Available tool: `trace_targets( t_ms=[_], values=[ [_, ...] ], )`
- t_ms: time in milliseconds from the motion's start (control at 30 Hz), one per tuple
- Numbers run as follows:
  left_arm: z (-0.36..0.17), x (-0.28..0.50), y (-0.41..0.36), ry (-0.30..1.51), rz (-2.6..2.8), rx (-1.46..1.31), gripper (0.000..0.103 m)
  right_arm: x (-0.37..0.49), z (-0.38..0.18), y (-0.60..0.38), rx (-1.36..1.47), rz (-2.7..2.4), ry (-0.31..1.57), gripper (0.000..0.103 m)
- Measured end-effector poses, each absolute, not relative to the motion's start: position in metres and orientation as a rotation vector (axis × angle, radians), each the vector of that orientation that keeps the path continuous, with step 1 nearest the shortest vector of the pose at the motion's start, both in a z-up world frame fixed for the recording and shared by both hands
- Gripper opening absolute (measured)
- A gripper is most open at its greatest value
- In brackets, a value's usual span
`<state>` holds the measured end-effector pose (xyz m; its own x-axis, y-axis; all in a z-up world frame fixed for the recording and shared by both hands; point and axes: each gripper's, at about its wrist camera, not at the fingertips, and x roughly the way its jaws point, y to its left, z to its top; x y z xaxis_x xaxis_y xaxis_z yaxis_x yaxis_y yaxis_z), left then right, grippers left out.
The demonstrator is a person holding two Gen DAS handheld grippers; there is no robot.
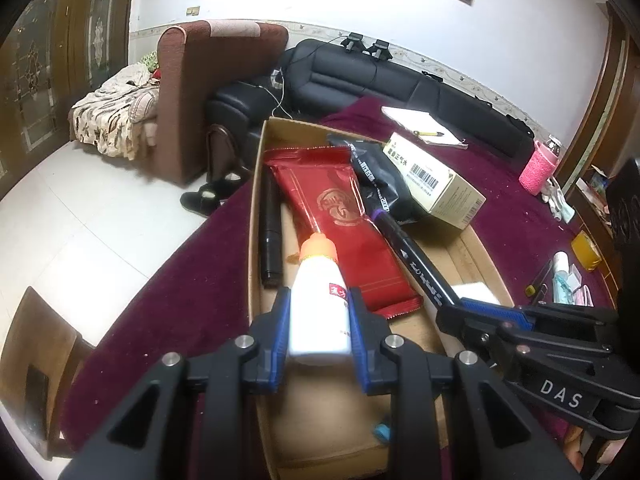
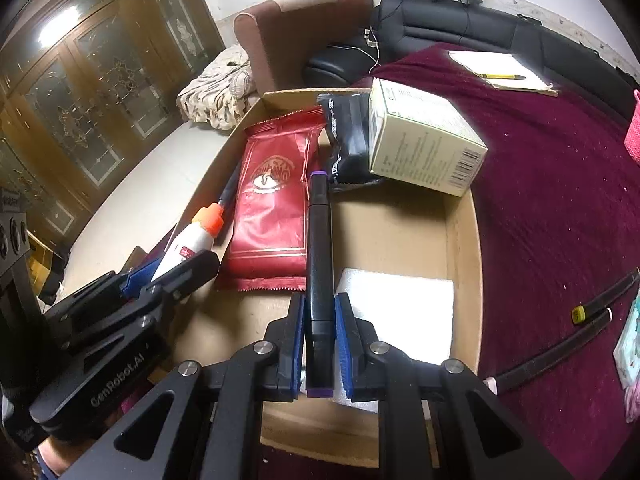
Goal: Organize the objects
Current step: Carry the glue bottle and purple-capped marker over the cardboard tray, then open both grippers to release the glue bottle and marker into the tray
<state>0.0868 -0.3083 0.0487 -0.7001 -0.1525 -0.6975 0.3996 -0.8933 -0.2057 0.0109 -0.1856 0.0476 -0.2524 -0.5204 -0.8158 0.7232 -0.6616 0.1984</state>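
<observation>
Both loads hang over the cardboard box (image 2: 464,220), presumably for dropping inside. Left gripper (image 1: 318,320) is clamped on a white glue bottle (image 1: 318,304), orange cap pointing away toward the red packet (image 2: 272,208). Right gripper (image 2: 319,344) is clamped on a black marker (image 2: 319,248), long axis running straight ahead, purple-banded end forward.

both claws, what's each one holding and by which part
Left claw grips the white bottle by its lower body, orange cap pointing away. Right claw grips the black marker near its rear, purple-tipped end.
</observation>
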Motion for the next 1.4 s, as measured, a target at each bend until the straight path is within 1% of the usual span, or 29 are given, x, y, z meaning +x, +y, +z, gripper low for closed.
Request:
trace_targets(
  t_ms=[767,1400],
  values=[
    [0.044,0.084,-0.296,0.385,-2.574,1.015,0.027,0.011,0.048,-0.198,1.138,-2.029,0.31,0.017],
    [0.045,0.086,-0.296,0.402,-2.581,1.015,0.027,0.013,0.047,-0.198,1.139,-2.03,0.318,0.018]
  ],
)
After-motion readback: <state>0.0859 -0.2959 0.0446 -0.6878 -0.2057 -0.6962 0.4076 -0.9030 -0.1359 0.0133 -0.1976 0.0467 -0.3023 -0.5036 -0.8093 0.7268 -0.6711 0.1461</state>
